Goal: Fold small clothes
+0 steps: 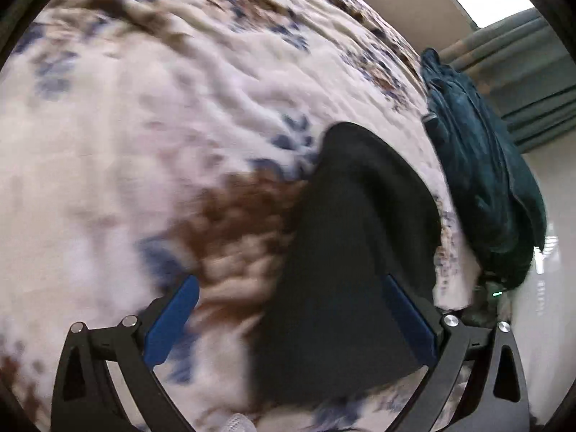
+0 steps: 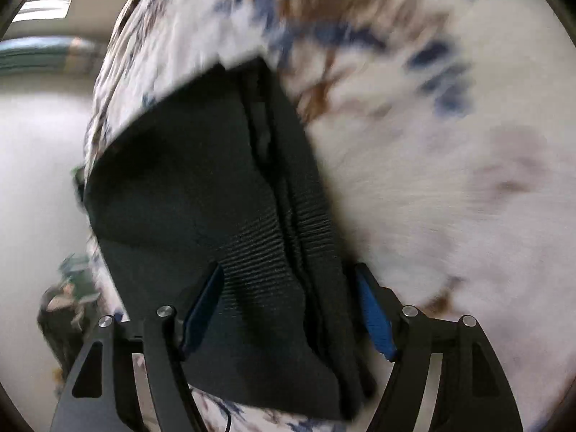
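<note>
A black knit garment lies folded on a white bedcover printed with blue and brown flowers. My left gripper is open wide just above it; its right finger is over the black cloth and its left finger over the bedcover. In the right wrist view the same black garment shows a ribbed band and a doubled edge. My right gripper is open astride that band, and its blue pads do not squeeze the cloth. Both views are blurred.
A dark teal garment lies bunched at the bed's right edge, with green curtains behind it. In the right wrist view the bedcover drops off at the left to a pale floor, where some clutter sits.
</note>
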{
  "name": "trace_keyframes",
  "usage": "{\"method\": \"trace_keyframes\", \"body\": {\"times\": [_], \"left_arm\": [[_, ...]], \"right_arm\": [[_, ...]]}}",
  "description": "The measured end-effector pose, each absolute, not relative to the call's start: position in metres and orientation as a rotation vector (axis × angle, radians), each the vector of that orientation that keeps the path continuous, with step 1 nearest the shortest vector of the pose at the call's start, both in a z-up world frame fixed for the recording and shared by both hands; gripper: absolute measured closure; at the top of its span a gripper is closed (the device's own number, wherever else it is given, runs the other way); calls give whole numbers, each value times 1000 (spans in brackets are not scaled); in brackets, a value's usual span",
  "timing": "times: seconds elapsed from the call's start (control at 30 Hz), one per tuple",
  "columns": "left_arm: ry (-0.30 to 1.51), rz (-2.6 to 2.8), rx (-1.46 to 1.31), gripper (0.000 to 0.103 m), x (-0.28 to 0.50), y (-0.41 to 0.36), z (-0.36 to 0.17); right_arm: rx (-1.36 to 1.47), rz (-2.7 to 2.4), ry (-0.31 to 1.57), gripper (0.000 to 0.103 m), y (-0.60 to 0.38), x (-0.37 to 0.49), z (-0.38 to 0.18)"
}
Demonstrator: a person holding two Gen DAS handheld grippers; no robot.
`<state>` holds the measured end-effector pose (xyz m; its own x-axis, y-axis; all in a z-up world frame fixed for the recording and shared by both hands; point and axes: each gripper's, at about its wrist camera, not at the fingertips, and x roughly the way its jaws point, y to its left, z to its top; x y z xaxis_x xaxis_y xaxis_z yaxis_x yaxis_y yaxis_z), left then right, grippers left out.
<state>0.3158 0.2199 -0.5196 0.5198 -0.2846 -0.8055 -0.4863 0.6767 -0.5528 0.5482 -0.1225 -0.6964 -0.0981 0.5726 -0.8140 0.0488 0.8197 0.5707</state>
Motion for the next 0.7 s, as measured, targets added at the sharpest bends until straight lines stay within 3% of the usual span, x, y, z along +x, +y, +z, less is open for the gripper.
{"method": "trace_keyframes", "body": {"times": [0.07, 0.33, 0.37, 0.4, 0.43, 0.47, 0.5, 0.6, 0.7], "left_arm": [[1107, 100, -850, 0, 343, 213, -538], [1218, -31, -732, 3, 395, 194, -565], [1180, -72, -733, 14, 401, 193, -559], [1172, -82, -722, 43, 401, 193, -554], [1172, -90, -713, 58, 408, 194, -552], [1159, -122, -726, 67, 411, 195, -550], [1155, -126, -723, 72, 413, 198, -547], [1166, -144, -719, 79, 417, 203, -539], [1165, -187, -664, 81, 417, 198, -520]], "right_arm": [[557, 522, 1632, 14, -123, 551, -698], [694, 648, 1666, 13, -108, 558, -714], [699, 649, 1663, 13, -107, 556, -713], [713, 670, 1648, 15, -102, 555, -711], [727, 694, 1632, 30, -93, 553, -710], [707, 683, 1641, 44, -86, 552, -711], [675, 652, 1653, 69, -78, 548, -712], [637, 578, 1603, 79, -72, 540, -700], [694, 555, 1517, 82, -82, 533, -672]]}}
